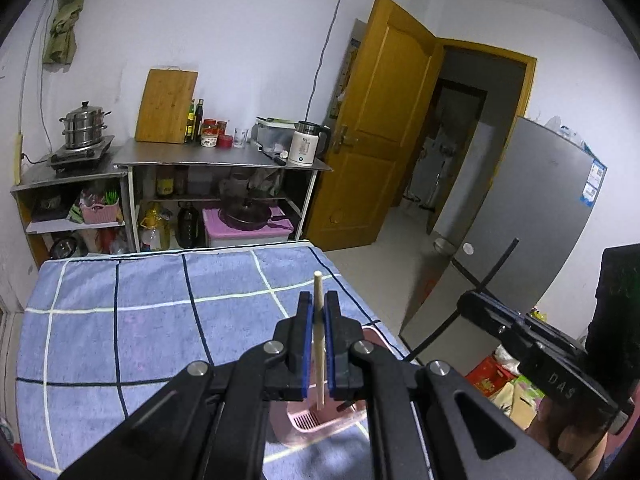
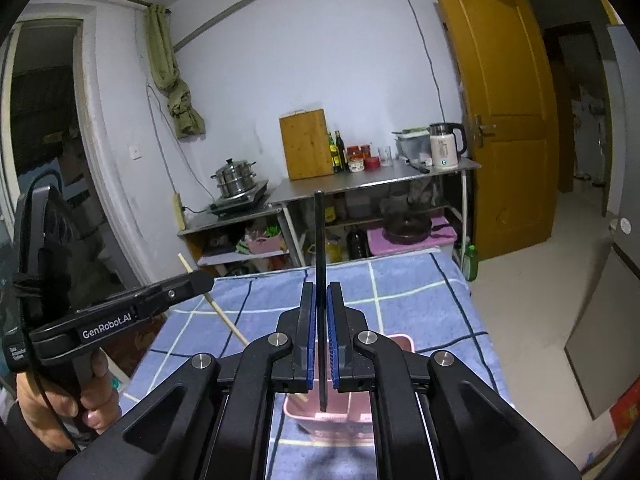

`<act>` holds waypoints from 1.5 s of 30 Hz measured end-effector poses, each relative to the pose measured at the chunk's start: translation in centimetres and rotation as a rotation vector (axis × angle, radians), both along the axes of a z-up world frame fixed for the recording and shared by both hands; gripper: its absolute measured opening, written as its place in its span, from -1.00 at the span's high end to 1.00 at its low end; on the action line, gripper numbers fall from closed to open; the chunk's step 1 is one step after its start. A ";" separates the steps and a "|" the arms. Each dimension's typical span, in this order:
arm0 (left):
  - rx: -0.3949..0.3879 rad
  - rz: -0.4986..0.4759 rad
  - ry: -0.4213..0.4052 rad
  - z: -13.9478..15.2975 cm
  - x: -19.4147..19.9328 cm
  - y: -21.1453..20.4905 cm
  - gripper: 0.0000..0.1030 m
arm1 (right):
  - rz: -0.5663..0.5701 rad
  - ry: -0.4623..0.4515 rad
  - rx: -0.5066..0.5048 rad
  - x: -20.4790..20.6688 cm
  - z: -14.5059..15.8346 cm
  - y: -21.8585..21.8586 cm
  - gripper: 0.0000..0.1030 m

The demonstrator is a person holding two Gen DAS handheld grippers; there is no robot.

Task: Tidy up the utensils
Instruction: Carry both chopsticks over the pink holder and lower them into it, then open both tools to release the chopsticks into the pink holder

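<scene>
Chopsticks held above the pink basket

The left tool [image 1: 319,312] clamps a wooden chopstick [image 1: 319,340] upright; the right tool [image 2: 321,304] clamps a black chopstick [image 2: 320,280], both over the pink basket [image 2: 352,412] at 6 o'clock on the blue-checked worktop [image 1: 140,320].

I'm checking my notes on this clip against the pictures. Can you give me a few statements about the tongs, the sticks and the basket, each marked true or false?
1. The left tongs are shut on a wooden chopstick. True.
2. The right tongs are open and hold nothing. False: they are shut on a black chopstick.
3. A pink basket sits on the blue checked cloth. True.
4. The yellow door is closed. False: it stands open.
</scene>
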State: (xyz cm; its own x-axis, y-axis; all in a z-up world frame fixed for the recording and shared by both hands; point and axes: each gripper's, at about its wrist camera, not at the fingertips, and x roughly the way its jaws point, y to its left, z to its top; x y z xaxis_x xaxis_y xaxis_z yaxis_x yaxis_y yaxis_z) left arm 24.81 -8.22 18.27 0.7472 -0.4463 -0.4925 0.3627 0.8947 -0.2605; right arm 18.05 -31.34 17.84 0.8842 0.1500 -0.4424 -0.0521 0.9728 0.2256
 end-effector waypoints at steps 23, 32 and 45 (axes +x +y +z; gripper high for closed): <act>0.079 -0.023 0.126 -9.2 2.5 -1.7 0.88 | -0.002 0.174 0.004 3.6 -9.3 -0.3 0.89; 0.057 -0.024 0.108 -8.3 1.3 -0.9 0.76 | -0.003 0.156 -0.008 2.6 -8.4 -0.2 0.50; 0.032 0.018 -0.023 -4.5 -4.4 3.3 0.09 | -0.016 0.061 -0.002 -1.9 -5.8 0.3 0.35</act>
